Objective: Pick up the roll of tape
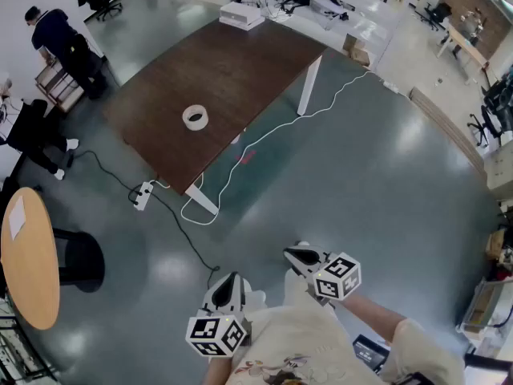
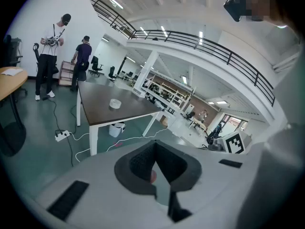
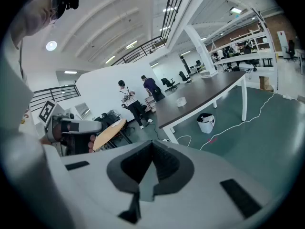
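The roll of tape (image 1: 195, 117), a pale ring, lies flat on the dark brown table (image 1: 240, 62), near its left side. It shows small and far off in the left gripper view (image 2: 115, 103) and in the right gripper view (image 3: 181, 101). Both grippers hang over the grey floor, well short of the table and close to the person's body. In the head view the left gripper (image 1: 230, 277) and the right gripper (image 1: 293, 254) point toward the table. The left gripper's (image 2: 155, 149) jaws meet with nothing between them, and so do the right gripper's (image 3: 152, 144).
A white box (image 1: 241, 14) sits at the table's far end. A power strip (image 1: 142, 194) and a white cable (image 1: 264, 135) lie on the floor by the table legs, with a white bin (image 3: 206, 123) under it. A round wooden table (image 1: 30, 255) stands left, two people (image 1: 60, 42) beyond.
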Action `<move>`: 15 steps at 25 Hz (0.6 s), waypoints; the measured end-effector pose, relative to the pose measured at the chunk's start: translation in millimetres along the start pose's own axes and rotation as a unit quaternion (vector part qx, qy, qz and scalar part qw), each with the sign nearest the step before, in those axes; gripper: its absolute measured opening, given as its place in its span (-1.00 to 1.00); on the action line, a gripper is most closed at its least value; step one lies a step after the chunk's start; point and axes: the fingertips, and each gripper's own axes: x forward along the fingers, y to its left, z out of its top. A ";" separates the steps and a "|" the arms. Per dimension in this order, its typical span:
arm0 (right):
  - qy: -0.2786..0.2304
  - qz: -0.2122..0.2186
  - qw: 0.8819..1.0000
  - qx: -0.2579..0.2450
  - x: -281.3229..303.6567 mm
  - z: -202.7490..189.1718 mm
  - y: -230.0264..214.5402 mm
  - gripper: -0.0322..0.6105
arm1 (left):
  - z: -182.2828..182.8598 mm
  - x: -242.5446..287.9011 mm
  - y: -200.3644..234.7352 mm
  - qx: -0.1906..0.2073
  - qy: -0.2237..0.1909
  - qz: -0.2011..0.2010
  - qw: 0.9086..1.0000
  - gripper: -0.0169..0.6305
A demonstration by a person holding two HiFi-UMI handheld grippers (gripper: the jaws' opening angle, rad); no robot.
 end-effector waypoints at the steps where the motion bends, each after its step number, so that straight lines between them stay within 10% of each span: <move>1: -0.003 -0.004 1.000 -0.003 8.9 2.1 10.1 -0.88 | 2.4 -4.4 13.1 0.001 0.000 -0.003 1.000 -0.93; 9: -0.007 -0.007 0.997 -0.073 36.4 -2.2 72.4 -0.88 | 3.2 -24.3 50.0 0.004 -0.009 -0.018 1.000 -0.93; 15: -0.043 -0.009 0.998 -0.036 26.1 2.9 76.5 -0.88 | 16.1 -32.8 32.2 0.021 -0.019 -0.026 0.999 -0.93</move>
